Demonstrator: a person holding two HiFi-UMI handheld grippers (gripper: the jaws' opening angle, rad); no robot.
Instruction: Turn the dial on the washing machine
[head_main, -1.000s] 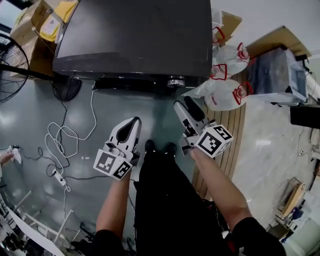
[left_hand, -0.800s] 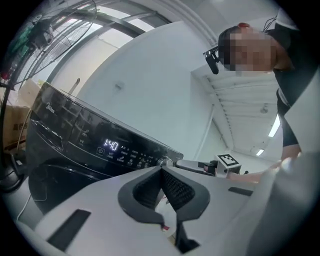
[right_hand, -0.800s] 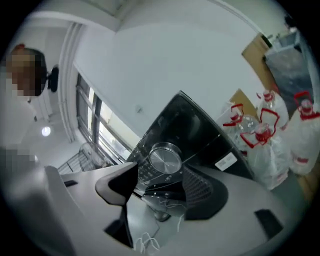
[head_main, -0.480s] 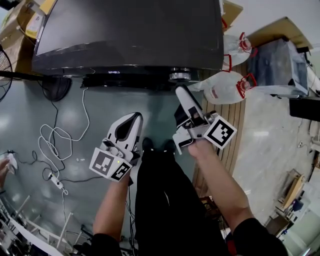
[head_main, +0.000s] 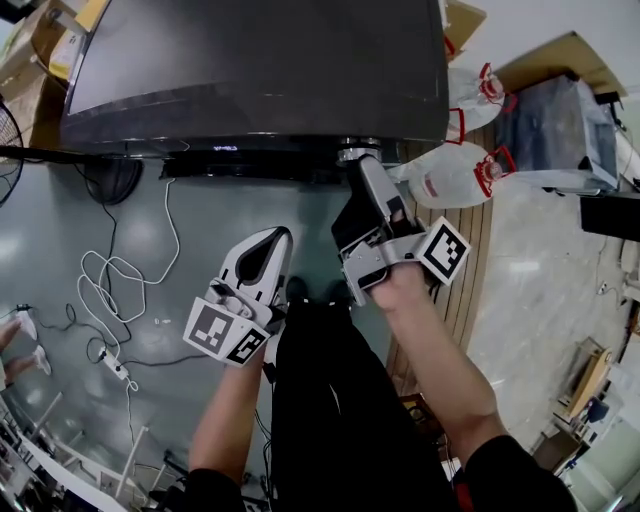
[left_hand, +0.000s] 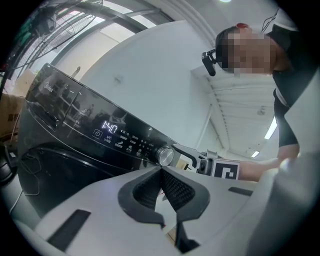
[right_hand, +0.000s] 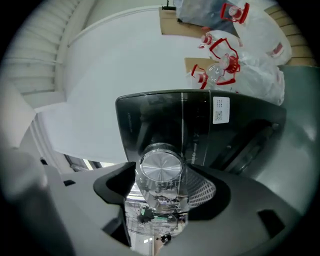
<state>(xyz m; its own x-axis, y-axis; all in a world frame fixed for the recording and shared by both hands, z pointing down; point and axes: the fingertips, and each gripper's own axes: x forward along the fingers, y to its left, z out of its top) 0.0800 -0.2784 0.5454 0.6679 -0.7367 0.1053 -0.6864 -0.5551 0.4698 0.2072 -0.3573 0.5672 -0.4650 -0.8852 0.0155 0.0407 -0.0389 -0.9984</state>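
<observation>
Washing machine (head_main: 250, 60) display (left_hand: 109, 128) reads 1:40, with the dial (right_hand: 161, 167) at the machine's front right. Right gripper (head_main: 365, 168) jaws, just opened wide, straddle the dial. Left gripper (head_main: 270, 242) jaws closed, empty, short of the machine's front.

Cluttered workshop: floor cables (head_main: 97, 270), cardboard boxes (head_main: 35, 60)

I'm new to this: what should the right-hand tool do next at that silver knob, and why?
Probably close the right gripper gently on the dial. Its jaws have just been opening and stand on either side of the silver dial, apparently without pinching it yet. It likely needs a firm grip before any twist will turn the dial.
</observation>
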